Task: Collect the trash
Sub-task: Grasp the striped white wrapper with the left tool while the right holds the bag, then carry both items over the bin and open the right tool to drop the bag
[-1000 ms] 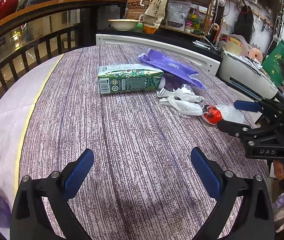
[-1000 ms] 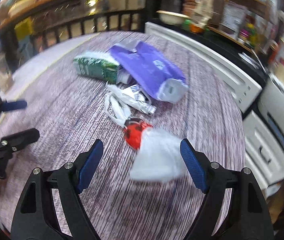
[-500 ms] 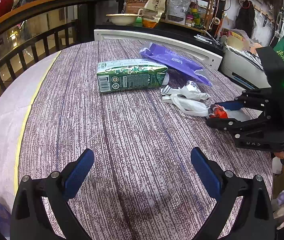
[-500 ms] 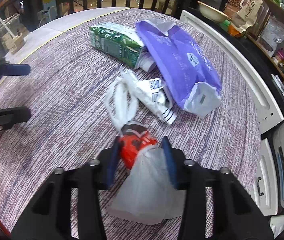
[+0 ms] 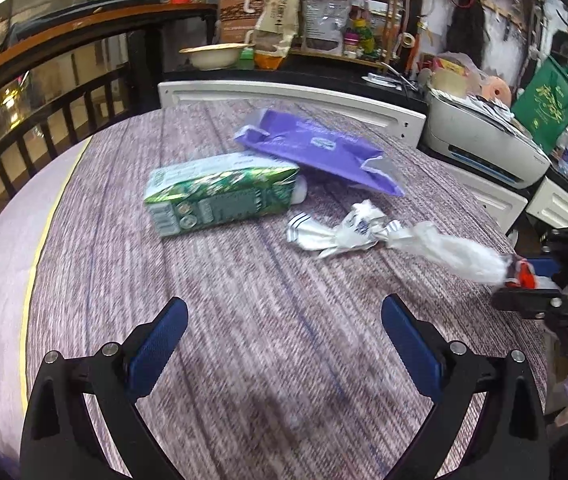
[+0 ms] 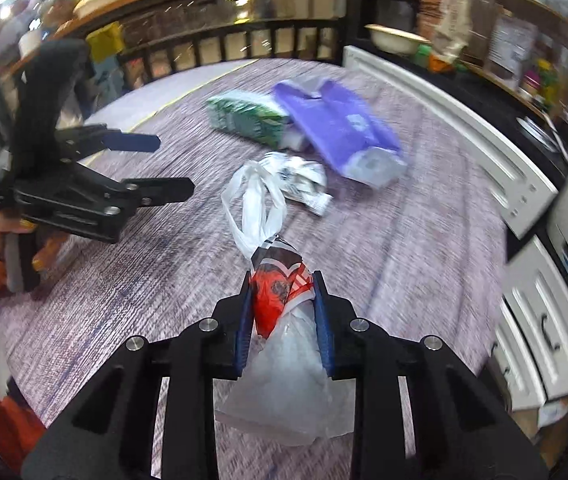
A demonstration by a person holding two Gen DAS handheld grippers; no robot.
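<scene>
Right wrist view puts your right hand-held gripper point(image 6: 283, 304) nearest, its jaws closing on the bag point(image 6: 279, 344), pads pressed to the red-printed bunch with clear plastic sagging below and white handles trailing forward over the tabletop point(image 6: 424, 248). So the step in hand looks like the first pick-up of the trash, grip taken and the bag's tail not yet clear of the surface. Your left hand-held gripper point(image 5: 284, 344) hangs over bare tabletop with jaws wide and nothing between them. Just beyond the bag's handles lies the wrapper point(image 5: 336, 232), crumpled and silver-white; in the left wrist view the handles seem to touch it, so lift slowly or it may drag along. Farther off the carton point(image 5: 219, 196) lies on its side, and the pouch point(image 5: 320, 152) rests against its far end. No bin shows in either view, so you'll need to find one before you let go; the left could take the wrapper next.
</scene>
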